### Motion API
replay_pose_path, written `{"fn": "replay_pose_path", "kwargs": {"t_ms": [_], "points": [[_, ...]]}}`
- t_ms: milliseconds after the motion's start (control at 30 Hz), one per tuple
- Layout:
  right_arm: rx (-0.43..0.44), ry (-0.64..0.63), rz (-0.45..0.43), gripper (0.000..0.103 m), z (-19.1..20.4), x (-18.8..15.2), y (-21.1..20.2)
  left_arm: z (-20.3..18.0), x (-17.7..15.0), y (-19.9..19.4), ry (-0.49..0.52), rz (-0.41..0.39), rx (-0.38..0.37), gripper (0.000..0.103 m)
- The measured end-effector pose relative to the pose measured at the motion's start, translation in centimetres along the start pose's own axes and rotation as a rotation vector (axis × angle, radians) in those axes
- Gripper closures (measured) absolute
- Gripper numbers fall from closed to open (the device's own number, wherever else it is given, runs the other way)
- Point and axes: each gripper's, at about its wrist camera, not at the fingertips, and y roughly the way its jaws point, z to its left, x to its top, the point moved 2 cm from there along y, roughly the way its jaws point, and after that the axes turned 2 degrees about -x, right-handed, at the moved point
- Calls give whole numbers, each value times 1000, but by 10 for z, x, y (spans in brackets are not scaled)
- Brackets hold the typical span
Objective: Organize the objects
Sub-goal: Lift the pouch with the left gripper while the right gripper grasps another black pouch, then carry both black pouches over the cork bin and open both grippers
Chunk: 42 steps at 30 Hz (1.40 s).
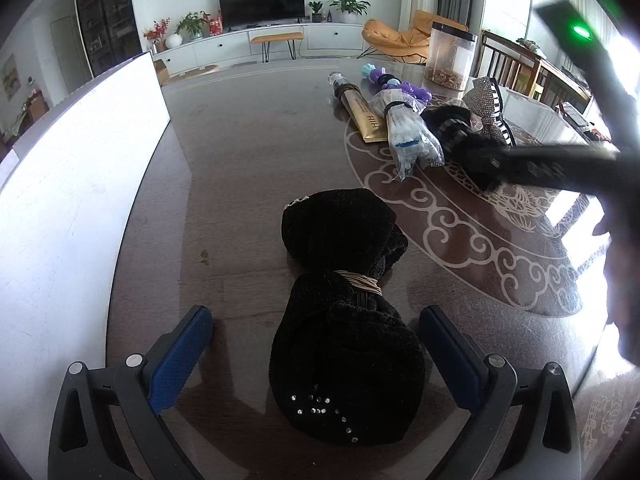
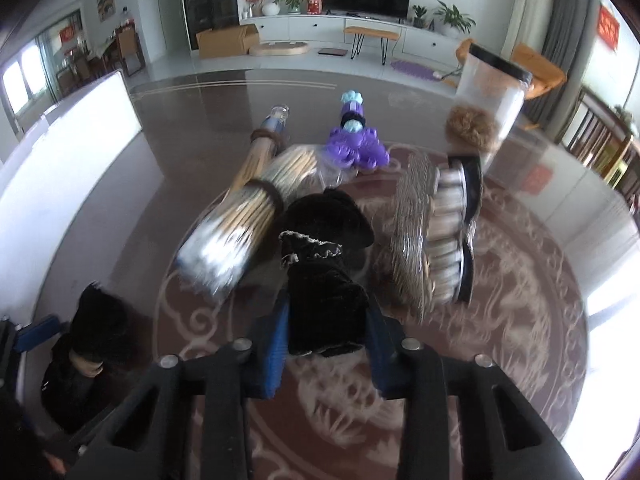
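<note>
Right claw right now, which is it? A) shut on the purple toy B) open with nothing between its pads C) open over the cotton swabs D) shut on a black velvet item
D: in the right wrist view the right claw has both blue pads pressed against the black velvet item, clear of the cotton swabs and purple toy.

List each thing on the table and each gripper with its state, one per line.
Left gripper: open, straddling the tied black bundle.
Right gripper: shut on black velvet pouch.
Clear jar: upright, lidded.
Cotton swab pack: lying, banded.
Gold tube: lying.
</note>
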Motion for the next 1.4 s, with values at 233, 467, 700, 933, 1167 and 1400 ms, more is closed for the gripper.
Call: {"fn": "replay_pose_path", "kwargs": {"t_ms": [233, 467, 700, 933, 1167, 1400], "points": [[109, 137, 5, 69, -4, -105, -67, 0, 0, 0, 0, 0, 0, 0], [155, 216, 24, 30, -40, -129, -105, 1, 2, 1, 10, 29, -11, 0], [217, 94, 154, 28, -10, -100, -70, 7, 8, 0, -38, 81, -19, 4], [170, 127, 111, 67, -8, -97, -93, 14, 13, -26, -70, -19, -93, 73], [259, 122, -13, 67, 30, -53, -160, 32, 6, -126, -143, -131, -294, 73], [508, -36, -103, 67, 169, 23, -200, 139, -5, -194, -206, -179, -123, 73]]}}
